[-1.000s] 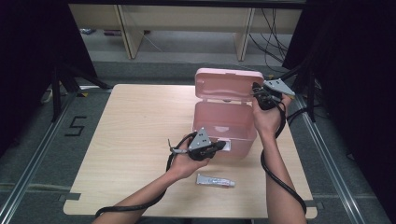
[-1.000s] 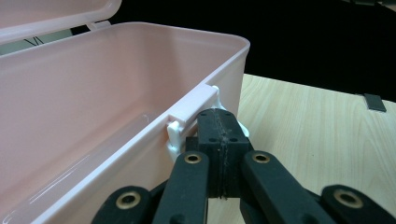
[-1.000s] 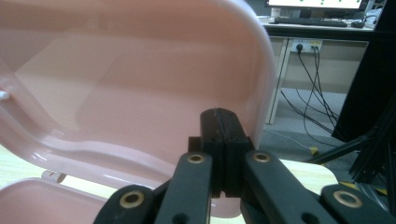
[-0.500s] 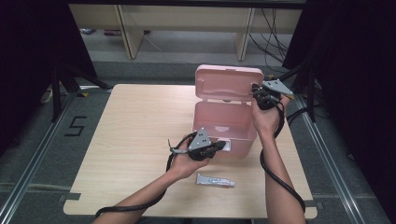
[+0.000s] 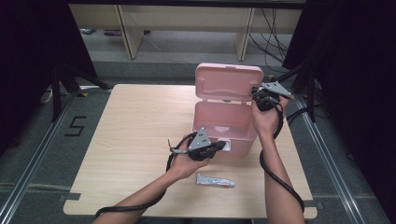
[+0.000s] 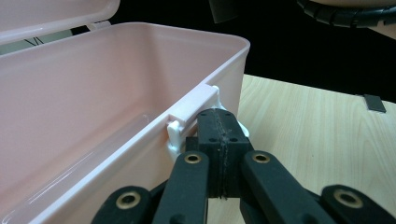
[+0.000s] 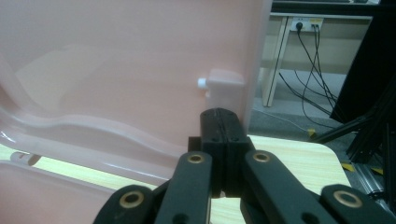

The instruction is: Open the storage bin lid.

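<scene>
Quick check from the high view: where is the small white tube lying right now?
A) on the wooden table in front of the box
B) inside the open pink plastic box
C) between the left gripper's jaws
A: the small white tube lies on the wooden table, nearer the person than the open pink plastic box.

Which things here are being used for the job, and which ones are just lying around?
Used for the job:
- pink box
- its open lid
- white latch on the box's front
- left gripper, at the latch
- right gripper, at the lid's edge

Just lying around:
- small tube on the table
</scene>
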Demonstrator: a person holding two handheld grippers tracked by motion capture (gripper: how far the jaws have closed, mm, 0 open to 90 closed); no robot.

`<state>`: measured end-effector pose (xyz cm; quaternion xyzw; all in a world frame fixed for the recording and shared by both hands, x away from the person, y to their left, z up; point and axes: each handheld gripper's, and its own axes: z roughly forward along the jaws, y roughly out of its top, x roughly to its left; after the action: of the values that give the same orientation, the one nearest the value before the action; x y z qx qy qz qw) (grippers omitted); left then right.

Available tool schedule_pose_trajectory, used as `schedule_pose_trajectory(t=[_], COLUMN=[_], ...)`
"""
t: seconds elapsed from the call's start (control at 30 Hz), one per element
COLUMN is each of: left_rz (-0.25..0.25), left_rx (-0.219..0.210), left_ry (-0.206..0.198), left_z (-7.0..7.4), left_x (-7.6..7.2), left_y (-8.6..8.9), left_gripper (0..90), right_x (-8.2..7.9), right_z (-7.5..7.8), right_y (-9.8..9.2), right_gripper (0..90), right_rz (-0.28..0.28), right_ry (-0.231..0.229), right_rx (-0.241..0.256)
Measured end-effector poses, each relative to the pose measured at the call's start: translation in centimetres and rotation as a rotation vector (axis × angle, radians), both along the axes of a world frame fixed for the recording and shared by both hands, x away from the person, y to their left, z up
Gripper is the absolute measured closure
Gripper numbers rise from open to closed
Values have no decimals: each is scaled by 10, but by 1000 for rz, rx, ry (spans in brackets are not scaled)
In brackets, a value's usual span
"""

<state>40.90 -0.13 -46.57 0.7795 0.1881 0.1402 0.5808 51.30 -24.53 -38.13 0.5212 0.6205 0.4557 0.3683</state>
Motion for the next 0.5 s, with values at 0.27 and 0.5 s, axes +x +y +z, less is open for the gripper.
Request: schedule_pose_trajectory(t=[0.27,0.5], left_rz=[-4,-2], left_rx=[3,0], left_ry=[-4,-1], left_z=[0,0], left_x=[0,0], left_y=[0,0], left_gripper=[898,897], right_x=[5,8], right_z=[-5,-10], right_y=[0,-2], right_gripper=[900,900], right_rz=[-5,-5], right_ry=[13,36], right_rx=[2,-12])
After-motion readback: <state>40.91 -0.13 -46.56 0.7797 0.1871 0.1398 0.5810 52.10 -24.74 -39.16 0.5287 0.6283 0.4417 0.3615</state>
